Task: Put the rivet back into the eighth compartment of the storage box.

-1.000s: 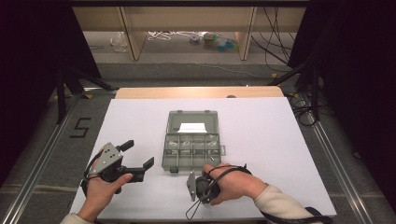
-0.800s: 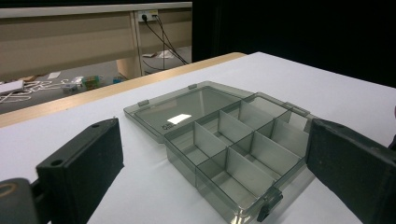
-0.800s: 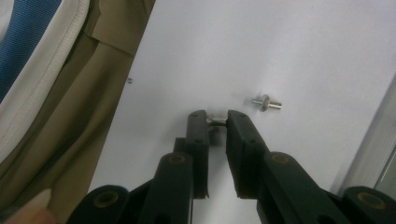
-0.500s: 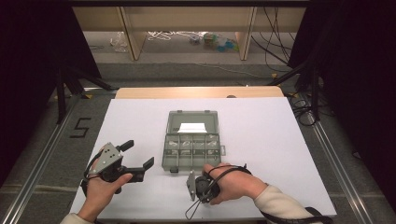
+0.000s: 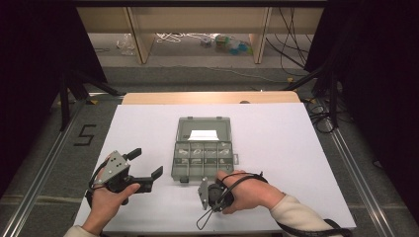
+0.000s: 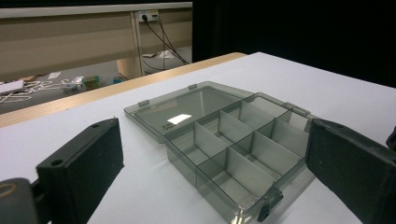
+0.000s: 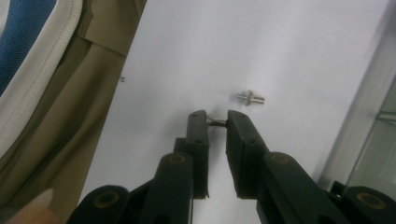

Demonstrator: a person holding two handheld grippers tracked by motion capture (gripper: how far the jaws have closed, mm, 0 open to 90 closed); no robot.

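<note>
In the right gripper view, the right gripper (image 7: 217,121) has its jaws drawn close together and clamped on a small metal screw (image 7: 215,122), which bridges the narrow gap at the tips, lying crosswise between them. A second screw (image 7: 250,98) lies on the white table (image 7: 261,46) just beyond the tips, toward one o'clock, apart from the jaws. At nine o'clock in that view a tan garment and a white-and-blue sleeve edge hang over the table's edge.

In the high view, the right gripper (image 5: 210,193) sits in the person's right hand (image 5: 247,190) near the table's front edge, at about six o'clock from the compartment box (image 5: 202,148) and just clear of its front wall.

In the left gripper view, the left gripper (image 6: 210,158) has its jaws wide apart, holding nothing, with the open box (image 6: 233,144) framed between them, its clear lid laid flat behind the divided tray. In the high view, the left gripper (image 5: 143,168) is at eight o'clock from the box, near it but apart, held in the left hand (image 5: 106,205).
</note>
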